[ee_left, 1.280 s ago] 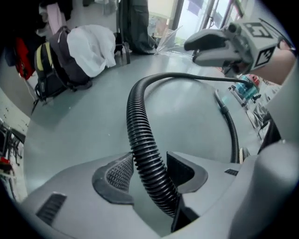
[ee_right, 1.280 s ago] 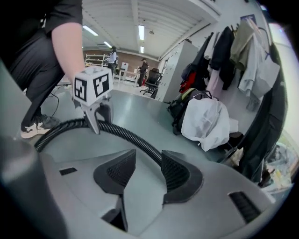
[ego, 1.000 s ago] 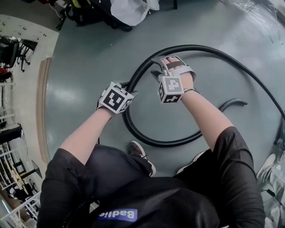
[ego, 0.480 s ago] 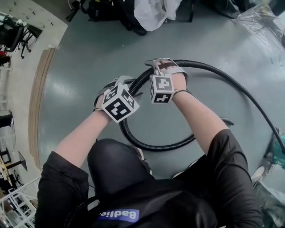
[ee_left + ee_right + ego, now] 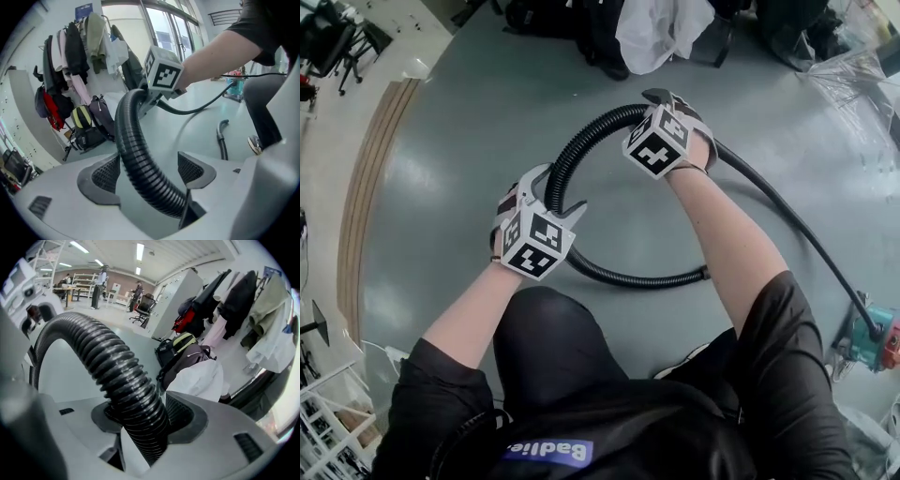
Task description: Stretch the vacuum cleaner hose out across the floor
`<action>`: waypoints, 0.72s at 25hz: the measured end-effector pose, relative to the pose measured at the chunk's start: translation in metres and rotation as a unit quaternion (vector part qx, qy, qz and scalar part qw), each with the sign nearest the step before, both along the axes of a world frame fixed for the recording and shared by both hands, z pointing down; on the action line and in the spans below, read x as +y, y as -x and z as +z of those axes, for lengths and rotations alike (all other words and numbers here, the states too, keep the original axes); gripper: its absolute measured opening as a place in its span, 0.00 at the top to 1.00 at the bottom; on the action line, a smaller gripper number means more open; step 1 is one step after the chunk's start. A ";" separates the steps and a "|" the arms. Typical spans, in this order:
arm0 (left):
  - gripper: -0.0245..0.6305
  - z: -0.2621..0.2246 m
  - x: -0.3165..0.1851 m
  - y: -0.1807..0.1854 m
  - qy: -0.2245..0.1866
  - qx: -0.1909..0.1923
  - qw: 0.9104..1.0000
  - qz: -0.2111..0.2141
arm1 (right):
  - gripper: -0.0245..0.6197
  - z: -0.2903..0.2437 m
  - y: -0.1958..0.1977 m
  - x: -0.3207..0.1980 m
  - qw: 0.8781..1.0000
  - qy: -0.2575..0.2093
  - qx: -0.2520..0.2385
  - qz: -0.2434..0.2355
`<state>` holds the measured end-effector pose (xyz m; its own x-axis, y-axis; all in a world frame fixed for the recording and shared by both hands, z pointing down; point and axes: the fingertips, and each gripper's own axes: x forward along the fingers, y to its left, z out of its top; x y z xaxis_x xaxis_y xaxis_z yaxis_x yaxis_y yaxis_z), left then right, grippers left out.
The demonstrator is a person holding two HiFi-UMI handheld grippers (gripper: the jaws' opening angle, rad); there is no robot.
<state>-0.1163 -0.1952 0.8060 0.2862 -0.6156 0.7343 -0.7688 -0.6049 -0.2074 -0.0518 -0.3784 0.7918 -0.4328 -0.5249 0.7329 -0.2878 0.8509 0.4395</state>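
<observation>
Arching between the two hands, the vacuum hose (image 5: 577,141) rises off the grey floor (image 5: 441,187) in the upper middle of the head view. From the right gripper (image 5: 664,97) it sweeps left and down through the left gripper (image 5: 551,195). It then curls along the floor to a loose end (image 5: 703,274) at centre frame.

The right gripper (image 5: 143,416) pinches the ribbed hose (image 5: 108,366) firmly between its pads. The left gripper (image 5: 147,171) has just been opening, and its jaws stand spread. The hose (image 5: 136,159) runs up between them close to one pad, with a clear gap to the other, so nothing is clamped there.

The coming move turns on that curve. The hose's long axis bends almost a half circle between the jaws, and the floor loop lies below and right of the left gripper. That hand is therefore nearer the slack. The right hand is nearer the long run that trails to the lower right toward a teal and red unit (image 5: 874,337), probably the cleaner. In my judgement, the left gripper needs a fresh bite further along before the hands draw apart.

As for writing, a blue patch (image 5: 546,452) on the black top carries white letters that I cannot read with confidence. The marker cubes show only black and white squares. A blue sign (image 5: 84,9) on the wall is too small to read.
</observation>
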 end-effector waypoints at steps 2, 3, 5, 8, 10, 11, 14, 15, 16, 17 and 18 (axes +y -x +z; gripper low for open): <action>0.39 0.013 0.004 0.015 0.006 0.012 1.000 -0.025 | 0.64 -0.015 0.005 -0.008 0.999 0.014 -0.025 0.029; 0.39 0.020 0.005 0.022 0.014 0.020 0.999 -0.035 | 0.64 -0.022 0.008 -0.012 0.998 0.023 -0.040 0.043; 0.40 0.027 0.002 0.039 0.021 0.035 0.998 -0.053 | 0.63 -0.030 0.013 -0.016 0.997 0.031 -0.052 0.055; 0.65 0.024 -0.009 0.068 0.014 0.030 0.998 -0.045 | 0.62 -0.025 0.016 -0.015 0.999 0.019 -0.019 0.031; 0.67 0.021 -0.015 0.086 0.015 0.007 1.000 -0.009 | 0.62 -0.015 0.016 -0.013 1.000 0.016 0.017 0.006; 0.68 0.020 -0.017 0.096 0.015 -0.009 1.000 0.013 | 0.62 -0.009 0.018 -0.010 0.999 0.019 0.033 -0.006; 0.70 0.012 -0.025 0.127 0.018 -0.048 0.997 0.063 | 0.62 0.003 0.032 0.001 0.996 0.030 0.070 -0.040; 0.72 0.007 -0.028 0.137 0.018 -0.057 0.995 0.075 | 0.62 0.002 0.039 0.005 0.995 0.027 0.082 -0.052; 0.72 0.001 -0.031 0.145 0.018 -0.066 0.994 0.085 | 0.62 -0.001 0.047 0.010 0.993 0.022 0.093 -0.066; 0.73 -0.005 -0.033 0.151 0.019 -0.075 0.992 0.095 | 0.62 -0.004 0.055 0.015 0.991 0.015 0.103 -0.081; 0.73 -0.011 -0.034 0.157 0.022 -0.085 0.991 0.105 | 0.62 -0.010 0.063 0.021 0.989 0.005 0.113 -0.099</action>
<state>-0.2735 -0.2292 0.7947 0.2746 -0.5220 0.8076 -0.5815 -0.7590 -0.2929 -0.1151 -0.3576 0.7821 -0.3501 -0.4392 0.8273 -0.0112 0.8851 0.4652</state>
